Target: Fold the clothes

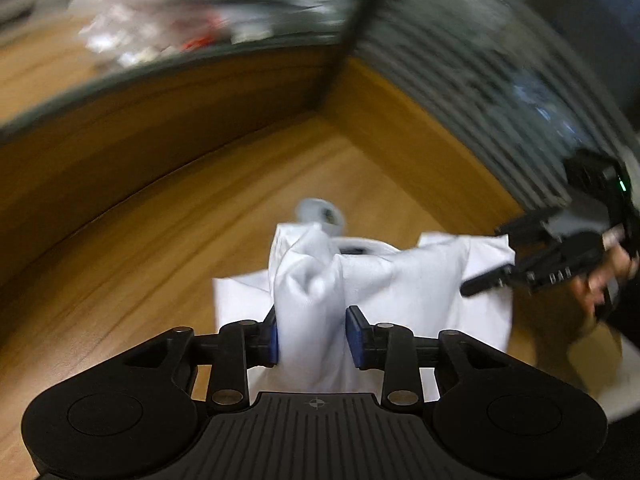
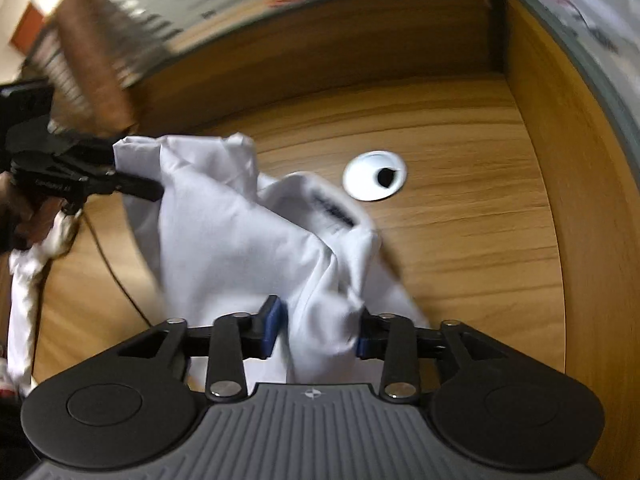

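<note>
White garment [image 1: 316, 280], prob. a shirt, is bunched up and lifted off the wooden desk [image 1: 160, 248], held between both grippers over the desk's far area, toward the corner where the two raised wooden side panels meet. Fabric hangs in loose folds; a dark label strip [image 2: 334, 210] shows inside the collar in the right wrist view. Lower part of the cloth drapes down to the desk surface in the left wrist view.

Left gripper [image 1: 311, 336]: blue pads pressed into a thick fold of the garment on both sides, so it's clamped on cloth. Same gripper seen from the right wrist cam [image 2: 132, 186] at the garment's upper left edge, fingertip over the fabric.

Right gripper [image 2: 318, 330]: blue pads either side of a gathered bunch of cloth, gripping it. From the left wrist cam it sits at the garment's right edge [image 1: 486, 278], a hand [image 1: 600, 276] behind it on the handle.

White round cable grommet [image 2: 375, 176] w/ dark hole is set in the desk just beyond the collar, toward the far edge. Thin dark cable [image 2: 116, 276] runs across the desk on the left side. More white cloth [image 2: 24, 300] hangs near the left edge of the right wrist view. Background past the panels is motion-blurred.
</note>
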Action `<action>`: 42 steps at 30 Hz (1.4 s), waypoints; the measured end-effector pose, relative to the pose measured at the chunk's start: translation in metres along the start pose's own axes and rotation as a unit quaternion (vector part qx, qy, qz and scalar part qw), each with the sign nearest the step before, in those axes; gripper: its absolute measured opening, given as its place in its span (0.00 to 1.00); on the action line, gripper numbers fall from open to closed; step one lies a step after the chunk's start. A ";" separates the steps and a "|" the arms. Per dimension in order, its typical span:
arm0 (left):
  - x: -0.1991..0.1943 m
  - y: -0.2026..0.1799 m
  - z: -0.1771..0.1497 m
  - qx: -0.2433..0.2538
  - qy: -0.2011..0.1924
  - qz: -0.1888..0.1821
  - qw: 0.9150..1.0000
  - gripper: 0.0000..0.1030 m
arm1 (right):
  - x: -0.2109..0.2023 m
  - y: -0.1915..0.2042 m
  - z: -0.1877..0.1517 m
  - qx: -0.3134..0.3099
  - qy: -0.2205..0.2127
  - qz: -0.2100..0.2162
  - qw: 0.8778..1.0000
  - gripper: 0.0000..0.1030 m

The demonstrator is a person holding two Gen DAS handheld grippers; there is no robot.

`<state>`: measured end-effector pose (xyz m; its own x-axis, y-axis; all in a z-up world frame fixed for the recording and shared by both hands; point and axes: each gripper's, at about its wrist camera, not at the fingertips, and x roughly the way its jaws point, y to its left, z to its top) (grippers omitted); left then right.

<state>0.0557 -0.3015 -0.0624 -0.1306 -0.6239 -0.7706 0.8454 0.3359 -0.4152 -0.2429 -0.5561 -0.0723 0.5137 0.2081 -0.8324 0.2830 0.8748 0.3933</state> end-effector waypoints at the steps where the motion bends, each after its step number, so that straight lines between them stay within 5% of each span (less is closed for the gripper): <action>1: 0.008 0.007 0.003 -0.013 0.001 0.002 1.000 0.38 | 0.008 -0.007 0.003 0.006 0.000 -0.003 1.000 0.43; 8: 0.048 0.045 0.004 -0.101 -0.009 0.006 0.995 0.63 | 0.037 -0.043 0.001 0.061 -0.036 -0.004 0.997 0.68; 15: 0.024 0.038 -0.007 -0.132 -0.069 0.014 0.989 0.63 | 0.014 -0.036 -0.038 0.132 -0.102 -0.038 0.985 0.71; 20: -0.020 0.004 -0.023 -0.103 -0.148 0.037 0.983 0.62 | -0.015 0.009 -0.059 0.084 -0.147 -0.104 0.980 0.74; 22: -0.028 -0.013 -0.027 -0.073 -0.165 0.040 0.983 0.54 | -0.028 0.026 -0.065 0.066 -0.173 -0.128 0.974 0.70; 24: -0.021 -0.029 -0.027 -0.031 -0.159 0.039 0.986 0.41 | -0.036 0.039 -0.066 0.050 -0.204 -0.129 0.969 0.44; 26: -0.007 -0.033 -0.024 -0.024 -0.146 0.038 0.988 0.33 | -0.032 0.048 -0.064 0.032 -0.207 -0.129 0.969 0.35; 34: 0.046 -0.015 0.000 -0.089 -0.146 0.061 0.983 0.21 | 0.016 0.046 -0.073 0.027 -0.168 -0.176 0.970 0.34; 38: 0.067 -0.002 -0.002 -0.116 -0.131 0.068 0.982 0.04 | 0.037 0.036 -0.079 0.060 -0.149 -0.173 0.972 0.35; 42: 0.086 0.010 -0.006 -0.141 -0.117 0.072 0.980 0.04 | 0.041 0.028 -0.091 0.078 -0.153 -0.169 0.971 0.35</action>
<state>0.0498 -0.3478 -0.1352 0.1308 -0.6892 -0.7127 0.6653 0.5939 -0.4523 -0.2880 -0.4838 -0.1308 0.5789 -0.2401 -0.7792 0.5848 0.7882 0.1916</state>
